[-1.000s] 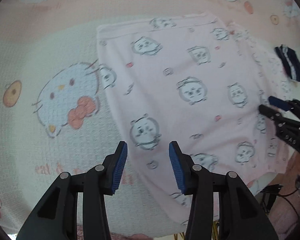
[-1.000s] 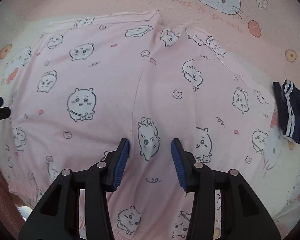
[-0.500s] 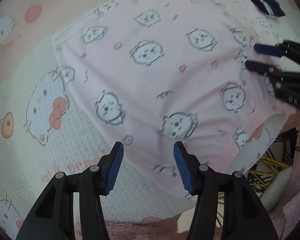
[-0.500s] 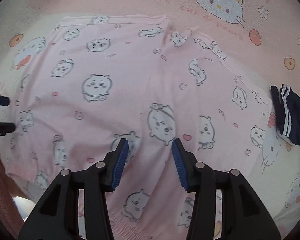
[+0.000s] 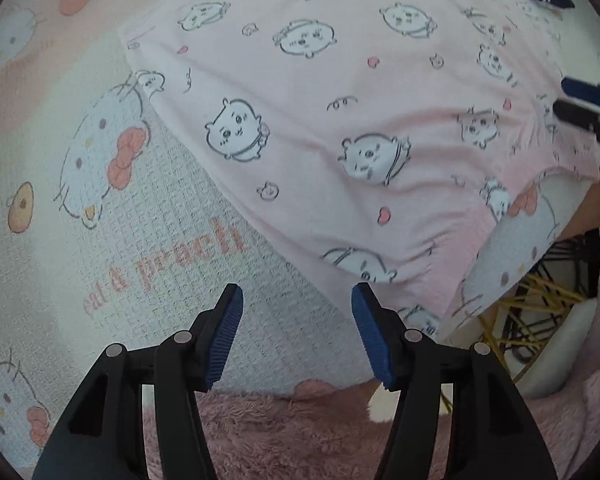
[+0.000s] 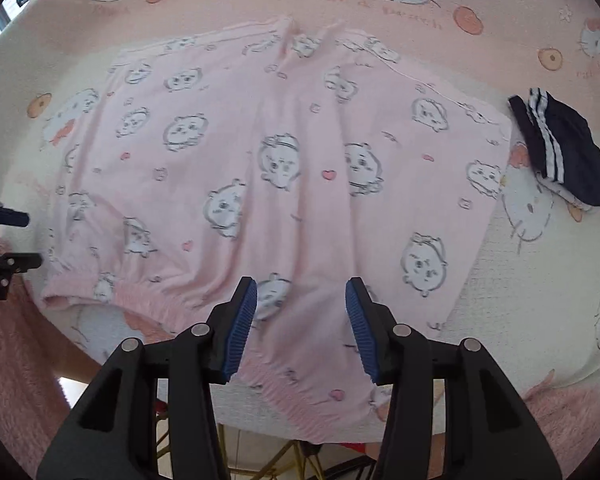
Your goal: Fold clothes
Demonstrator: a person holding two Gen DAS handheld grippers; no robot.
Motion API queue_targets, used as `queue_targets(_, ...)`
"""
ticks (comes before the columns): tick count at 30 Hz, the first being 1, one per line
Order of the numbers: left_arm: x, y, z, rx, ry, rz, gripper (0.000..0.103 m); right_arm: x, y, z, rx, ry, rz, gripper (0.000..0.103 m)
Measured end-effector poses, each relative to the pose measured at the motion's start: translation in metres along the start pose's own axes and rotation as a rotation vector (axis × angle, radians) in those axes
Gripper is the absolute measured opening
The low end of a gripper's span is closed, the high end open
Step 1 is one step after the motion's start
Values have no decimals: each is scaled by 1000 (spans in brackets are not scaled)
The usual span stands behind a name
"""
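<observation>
Over the near edge of a cartoon-print bedspread [image 5: 100,240], the left gripper [image 5: 296,332] points straight down with its jaws opening and nothing between them, only bare quilt below; a second ago the blue pads stood narrower and hung over the pink fabric, so the tool has slid off the garment toward its near left edge. Just beyond, the pink pyjama shorts [image 6: 284,184] lie spread flat, their elastic waistband at the near edge of the bed, hanging slightly over it. The right gripper [image 6: 300,320] hovers above that waistband, tilted steeply downward, jaws parted to a middling gap and empty; it too has drawn back from the middle of the cloth toward the waistband (the shorts now show whole in its view). Both tools seem to be setting up for a first fold, each heading for an edge to grasp; nothing is yet gripped. Farther off, a folded navy garment [image 6: 560,152] with white stripes rests beside the shorts' right edge
</observation>
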State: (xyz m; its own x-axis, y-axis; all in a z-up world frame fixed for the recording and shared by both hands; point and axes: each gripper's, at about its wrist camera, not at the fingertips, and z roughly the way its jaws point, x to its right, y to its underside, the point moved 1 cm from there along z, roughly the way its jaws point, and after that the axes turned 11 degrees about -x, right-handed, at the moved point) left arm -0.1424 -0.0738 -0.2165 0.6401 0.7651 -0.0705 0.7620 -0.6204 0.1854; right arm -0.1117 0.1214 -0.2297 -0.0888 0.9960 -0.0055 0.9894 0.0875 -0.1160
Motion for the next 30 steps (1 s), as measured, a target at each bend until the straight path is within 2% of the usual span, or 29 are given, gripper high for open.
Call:
queue_targets(2, 9, -3, 6, -2, -16, 23, 60, -25, 3, -1, 5, -6, -68, 48)
queue_targets(4, 17, -1, 19, -63, -70, 54, 60, -47, 6, -2, 8, -5, -125, 47)
queue_targets(5, 17, 2, 19, -71, -70, 60, 60, -48, 6, 0, 0, 22, -121, 48)
queue_targets(7, 11, 8, 16, -97, -38, 51, 60, -29, 1, 7, -34, 66, -86, 47)
queue_targets(9, 7, 11, 6, -47, -43, 39, 60, 5, 6, 8, -62, 85, 7, 48)
queue_targets(10, 7, 10, -1, -10, -11, 33, 60, 22, 9, 8, -75, 88, 56, 48)
queue_targets(12, 10, 4, -12, 50, 71, 8, 60, 52, 16, 10, -96, 62, 139, 48)
queue_targets(15, 24, -13, -11, 85, 85, -12, 60, 81, 26, 16, -117, -3, 210, 48)
queue_targets(18, 41, -22, 12, -4, 38, 22, 60, 88, 33, 22, -115, -53, 212, 48)
queue_targets(20, 43, -16, 13, 8, 10, 38, 61, 89, 38, 19, -117, -43, 199, 48)
queue_targets(22, 38, -13, 10, -17, 12, 24, 61, 90, 44, 10, -97, -49, 196, 48)
queue_targets(24, 35, -10, 2, 20, 17, 15, 61, 91, 51, -1, -60, -73, 191, 48)
queue_targets(26, 37, -9, -4, 64, 54, -2, 61, 89, 58, -5, -49, -100, 181, 48)
queue_targets(30, 46, -10, 8, 55, 74, -12, 61, 77, 65, 9, -97, -90, 127, 50)
